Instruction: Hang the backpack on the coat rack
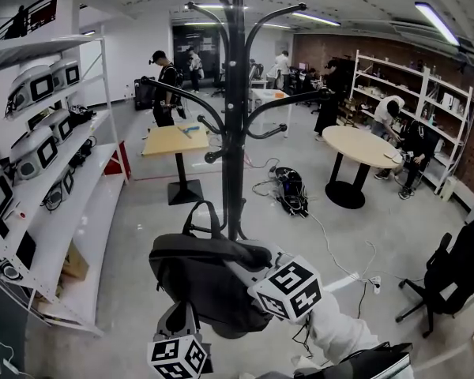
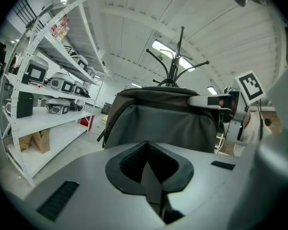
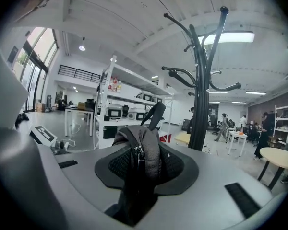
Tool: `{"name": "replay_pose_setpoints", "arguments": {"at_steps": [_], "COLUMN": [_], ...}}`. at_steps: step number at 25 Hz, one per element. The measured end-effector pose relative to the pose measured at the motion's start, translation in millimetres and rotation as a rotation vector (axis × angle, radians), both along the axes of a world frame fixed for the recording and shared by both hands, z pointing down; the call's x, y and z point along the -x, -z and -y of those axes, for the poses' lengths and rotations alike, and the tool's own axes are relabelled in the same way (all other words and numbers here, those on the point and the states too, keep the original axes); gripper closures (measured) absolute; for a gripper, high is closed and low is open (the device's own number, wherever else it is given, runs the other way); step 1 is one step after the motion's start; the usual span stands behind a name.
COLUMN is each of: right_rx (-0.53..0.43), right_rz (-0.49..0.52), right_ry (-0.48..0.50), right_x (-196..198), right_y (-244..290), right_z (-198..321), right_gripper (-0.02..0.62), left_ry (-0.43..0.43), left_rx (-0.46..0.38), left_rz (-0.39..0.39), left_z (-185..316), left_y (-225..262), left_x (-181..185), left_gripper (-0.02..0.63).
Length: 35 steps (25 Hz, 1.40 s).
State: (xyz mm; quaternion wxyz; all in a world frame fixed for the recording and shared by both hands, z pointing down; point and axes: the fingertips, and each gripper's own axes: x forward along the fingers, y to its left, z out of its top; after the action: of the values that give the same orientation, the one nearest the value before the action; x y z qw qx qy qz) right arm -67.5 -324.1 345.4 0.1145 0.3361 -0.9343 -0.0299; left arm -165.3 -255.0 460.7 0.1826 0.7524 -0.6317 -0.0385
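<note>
Both ends held: right hand-held gripper (image 3: 143,166) clamped on the backpack (image 1: 209,279) at its zippered top fold, left hand-held gripper (image 2: 152,174) pinched on a thin grey fold beneath. Coat rack (image 1: 237,117) just beyond, rising above; carry loop (image 1: 204,215) upright beside the pole, right side likely nearer

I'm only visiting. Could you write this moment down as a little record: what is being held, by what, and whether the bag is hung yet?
item: dark grey backpack, held up in the air
right tool: shut on a fold of the backpack beside its zip
left tool: shut on a thin grey strip, apparently the backpack's underside
carry loop: standing up, on no hook
coat rack: black, just behind the backpack, visible hooks bare
status: not yet hung
</note>
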Motion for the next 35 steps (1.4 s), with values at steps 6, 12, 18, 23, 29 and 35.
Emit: {"name": "replay_pose_setpoints", "arguments": {"at_steps": [6, 12, 18, 23, 29, 35], "right_rx": [-0.041, -0.092, -0.131, -0.161, -0.145, -0.113], "right_rz": [-0.005, 0.047, 0.096, 0.105, 0.154, 0.194], "right_ry": [0.009, 0.008, -0.005, -0.009, -0.033, -0.053], "right_x": [-1.2, -3.8, -7.4, -5.6, -13.3, -20.0], "right_y": [26.4, 63.5, 89.6, 108.2, 120.5, 115.5], "right_z": [-1.2, -0.5, 2.0, 5.7, 18.3, 31.1], "right_gripper": [0.479, 0.479, 0.479, 0.479, 0.479, 0.479], "left_ry": [0.011, 0.004, -0.002, 0.005, 0.012, 0.015], "left_rx": [-0.006, -0.018, -0.031, -0.032, -0.039, -0.041], "left_rz": [0.014, 0.005, 0.014, 0.003, -0.001, 0.007], "left_z": [-3.7, -7.2, -7.7, -8.3, -4.3, 0.8], "left_y": [6.8, 14.2, 20.6, 25.0, 26.1, 25.0], "left_x": [-0.3, 0.0, -1.1, -0.3, 1.7, -1.2], "left_gripper": [0.603, 0.603, 0.603, 0.603, 0.603, 0.603]}}
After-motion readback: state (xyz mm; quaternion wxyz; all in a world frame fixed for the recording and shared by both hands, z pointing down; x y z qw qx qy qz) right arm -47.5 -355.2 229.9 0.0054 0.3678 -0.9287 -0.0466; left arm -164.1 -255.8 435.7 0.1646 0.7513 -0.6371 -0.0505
